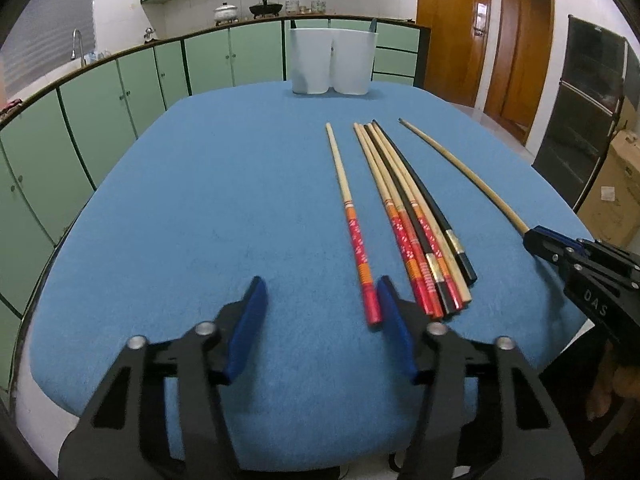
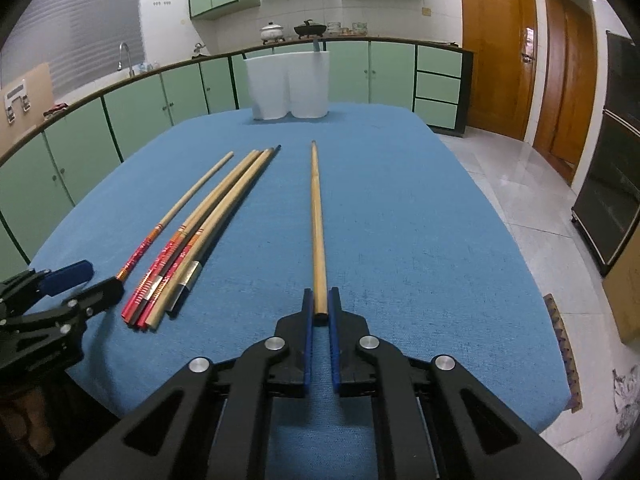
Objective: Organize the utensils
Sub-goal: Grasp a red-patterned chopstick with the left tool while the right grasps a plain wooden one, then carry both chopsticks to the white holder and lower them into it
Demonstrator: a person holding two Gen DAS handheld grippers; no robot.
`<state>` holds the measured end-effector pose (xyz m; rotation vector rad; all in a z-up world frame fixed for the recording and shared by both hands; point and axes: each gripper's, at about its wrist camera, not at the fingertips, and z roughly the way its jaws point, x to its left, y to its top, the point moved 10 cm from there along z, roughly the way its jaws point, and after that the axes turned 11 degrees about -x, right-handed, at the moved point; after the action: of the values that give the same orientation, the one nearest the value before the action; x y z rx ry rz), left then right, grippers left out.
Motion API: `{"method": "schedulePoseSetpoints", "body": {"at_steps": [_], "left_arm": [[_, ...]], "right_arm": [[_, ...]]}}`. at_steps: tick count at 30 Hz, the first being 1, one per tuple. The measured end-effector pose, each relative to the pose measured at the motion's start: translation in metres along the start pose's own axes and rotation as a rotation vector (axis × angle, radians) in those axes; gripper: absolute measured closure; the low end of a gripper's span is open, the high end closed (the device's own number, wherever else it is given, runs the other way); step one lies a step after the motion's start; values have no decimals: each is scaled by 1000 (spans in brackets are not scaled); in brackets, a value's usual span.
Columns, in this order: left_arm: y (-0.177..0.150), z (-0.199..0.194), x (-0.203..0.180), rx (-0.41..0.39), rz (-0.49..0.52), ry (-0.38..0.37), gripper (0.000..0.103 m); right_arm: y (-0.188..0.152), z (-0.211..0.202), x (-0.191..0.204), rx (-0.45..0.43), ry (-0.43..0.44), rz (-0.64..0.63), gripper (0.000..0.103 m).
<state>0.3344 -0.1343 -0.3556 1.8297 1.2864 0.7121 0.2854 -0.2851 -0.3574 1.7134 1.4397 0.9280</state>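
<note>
A lone red-handled chopstick (image 1: 352, 220) lies on the blue tablecloth (image 1: 200, 200). Its thick end rests between the fingers of my left gripper (image 1: 320, 292), close to the right finger (image 1: 394, 320); the pads do not press it. A bundle of several red-handled and black chopsticks (image 1: 416, 236) lies just to the right. My right gripper (image 2: 320, 304) is shut on the thick end of a plain wooden chopstick (image 2: 317, 220), which points at the white two-compartment holder (image 2: 288, 84) at the table's far edge. The right wrist view has my left gripper (image 2: 96, 282) at the left, beside the bundle (image 2: 192, 240).
Something grey pokes out of the holder's (image 1: 332, 60) right compartment. Green cabinets (image 1: 120, 96) run behind and left of the table. Tiled floor (image 2: 520, 184), wooden doors (image 2: 500, 52) and a dark cabinet (image 2: 612, 184) lie to the right.
</note>
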Motion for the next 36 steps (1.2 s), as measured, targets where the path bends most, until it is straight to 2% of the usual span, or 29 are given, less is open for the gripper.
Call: {"method": "schedulePoseSetpoints", "body": {"at_steps": [2, 3, 4, 5, 13, 18, 22, 25, 26, 27, 32, 36], "left_arm": [[1, 1, -3, -8, 6, 0, 70], [2, 1, -4, -14, 2, 0, 74], [3, 1, -4, -18, -1, 3, 89], [3, 1, -2, -24, -12, 8, 96], [4, -9, 19, -51, -88, 89, 98], [0, -9, 20, -33, -78, 90, 95], [-1, -11, 21, -32, -70, 89, 72], [-2, -10, 19, -28, -70, 68, 77], [-2, -10, 18, -27, -72, 58, 89], [-1, -9, 17, -24, -72, 47, 96], [13, -24, 17, -30, -100, 27, 97], [35, -47, 16, -58, -126, 9, 97]], "right_arm": [[1, 0, 1, -1, 0, -1, 96], [0, 1, 1, 0, 1, 1, 96], [0, 0, 1, -1, 2, 1, 96], [0, 0, 1, -1, 2, 0, 96], [-3, -4, 14, -9, 26, -43, 96], [-4, -6, 15, -3, 35, -41, 95], [-6, -9, 15, -2, 31, -45, 94], [-5, -8, 15, 3, 33, -50, 95], [-4, -8, 15, 4, 35, -48, 96], [-3, -8, 15, 5, 36, -45, 96], [14, -29, 19, -29, 51, -26, 96], [46, -59, 21, -89, 67, -21, 96]]}}
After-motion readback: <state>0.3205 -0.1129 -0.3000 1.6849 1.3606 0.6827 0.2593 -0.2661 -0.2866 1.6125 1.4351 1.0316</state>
